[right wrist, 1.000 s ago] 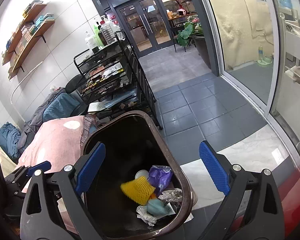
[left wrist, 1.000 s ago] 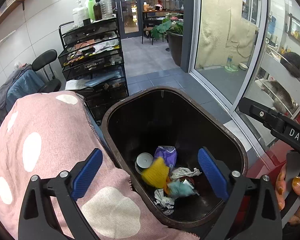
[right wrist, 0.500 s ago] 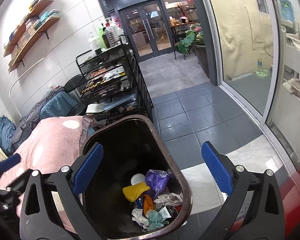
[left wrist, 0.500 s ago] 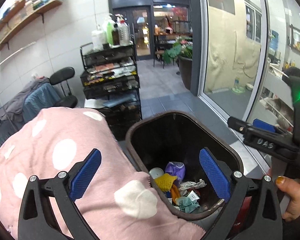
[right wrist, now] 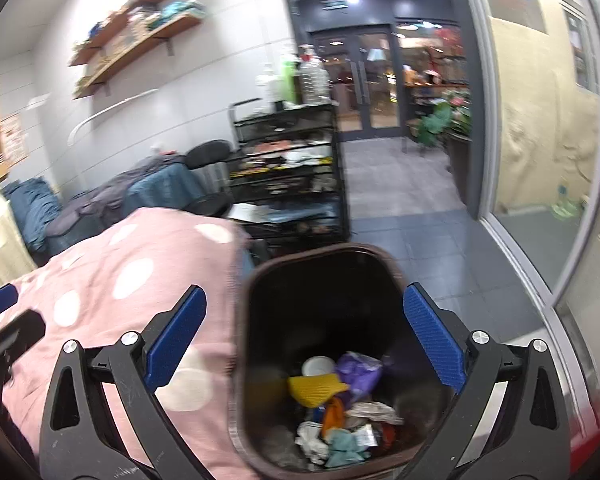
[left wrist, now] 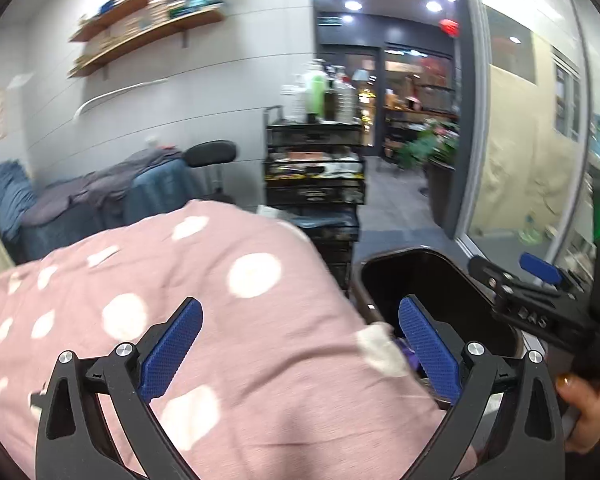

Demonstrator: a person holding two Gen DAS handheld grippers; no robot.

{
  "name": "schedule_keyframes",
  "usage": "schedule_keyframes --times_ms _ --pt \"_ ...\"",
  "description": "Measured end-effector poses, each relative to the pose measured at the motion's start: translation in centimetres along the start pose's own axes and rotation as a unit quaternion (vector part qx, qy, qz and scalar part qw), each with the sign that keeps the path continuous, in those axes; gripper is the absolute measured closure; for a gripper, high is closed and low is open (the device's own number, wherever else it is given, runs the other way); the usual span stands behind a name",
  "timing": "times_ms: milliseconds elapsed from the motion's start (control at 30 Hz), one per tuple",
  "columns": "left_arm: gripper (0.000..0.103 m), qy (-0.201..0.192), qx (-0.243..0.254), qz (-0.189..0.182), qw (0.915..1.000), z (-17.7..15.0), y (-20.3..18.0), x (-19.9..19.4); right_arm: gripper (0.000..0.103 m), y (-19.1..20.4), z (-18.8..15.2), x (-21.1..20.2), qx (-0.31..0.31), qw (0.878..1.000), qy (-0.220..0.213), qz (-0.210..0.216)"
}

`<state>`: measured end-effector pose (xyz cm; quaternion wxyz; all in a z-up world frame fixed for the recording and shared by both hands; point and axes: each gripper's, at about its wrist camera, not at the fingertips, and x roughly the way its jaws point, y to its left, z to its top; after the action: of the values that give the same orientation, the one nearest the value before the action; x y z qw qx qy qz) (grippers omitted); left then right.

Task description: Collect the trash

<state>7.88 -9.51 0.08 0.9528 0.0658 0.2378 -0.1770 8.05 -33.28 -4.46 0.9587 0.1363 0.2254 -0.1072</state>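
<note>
A dark brown trash bin (right wrist: 260,280) stands on the floor below my right gripper (right wrist: 304,336), which is open and empty above it. Inside lie a yellow foam net (right wrist: 316,388), a purple wrapper (right wrist: 358,368), a white lid (right wrist: 318,366), an orange scrap (right wrist: 332,416) and crumpled paper (right wrist: 374,410). My left gripper (left wrist: 300,344) is open and empty over a pink polka-dot cloth (left wrist: 180,280). The bin (left wrist: 440,268) shows at its right, its contents mostly hidden. The right gripper's body (left wrist: 532,308) shows there too.
A black wire rack (right wrist: 296,184) with bottles on top stands behind the bin. A black chair (right wrist: 208,156) and draped blue-grey clothes (right wrist: 100,196) are at the left. Glass panels (right wrist: 540,120) run along the right. Grey tiled floor (right wrist: 400,184) leads to the doors.
Both views have tilted up and back from the bin. The left gripper has shifted left over the pink cloth. The yellow foam net, falling one second ago, now rests in the bin.
</note>
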Motion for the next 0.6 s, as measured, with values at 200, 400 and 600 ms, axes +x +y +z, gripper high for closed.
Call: schedule_keyframes --times_ms 200,400,600 --pt "0.005 -0.01 -0.035 0.065 0.9972 -1.1 3.4 -1.6 0.006 4.9 -1.0 -0.6 -0.049 0.998 -0.001 0.046" --pt "0.005 -0.021 -0.073 0.114 0.9906 -2.7 6.5 -3.8 0.006 7.8 -1.6 -1.3 -0.06 0.994 0.002 0.087" --pt "0.005 -0.041 -0.084 0.156 0.9834 -3.9 8.1 -6.1 0.006 10.6 -2.5 -2.5 -0.074 0.991 -0.004 0.11"
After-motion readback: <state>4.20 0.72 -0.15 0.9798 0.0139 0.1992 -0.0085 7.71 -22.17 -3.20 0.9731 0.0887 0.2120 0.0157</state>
